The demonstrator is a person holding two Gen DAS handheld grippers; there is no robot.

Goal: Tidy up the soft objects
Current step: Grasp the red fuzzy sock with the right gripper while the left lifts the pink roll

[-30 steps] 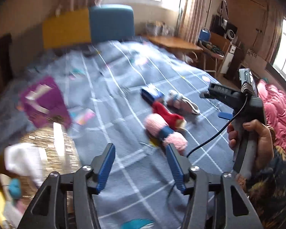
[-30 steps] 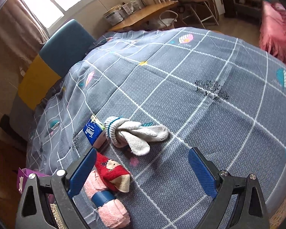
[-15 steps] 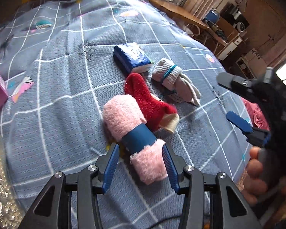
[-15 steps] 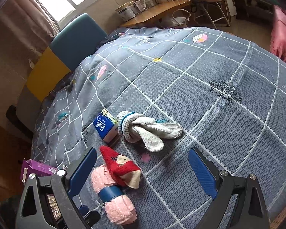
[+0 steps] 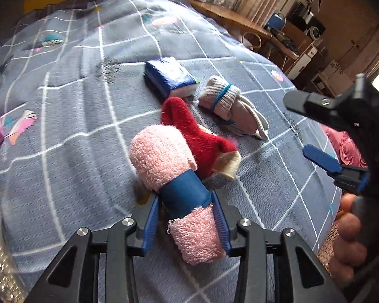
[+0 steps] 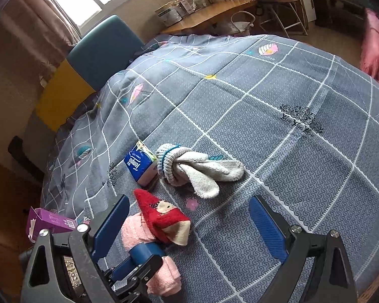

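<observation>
The pink towel roll (image 5: 174,186) lies on the bed (image 5: 63,116), touching the red sock (image 5: 194,133). Its long axis runs straight away from the left tool (image 5: 187,217), so the blue band sits crosswise between the pads. Left tool: jaws closing about the band, pads at or nearly at its sides; firm contact cannot be confirmed. Right tool (image 6: 189,224): wide open, empty, hovering beyond the sock. Judgement: the left hand is nearer and correctly aligned for the pick.
</observation>
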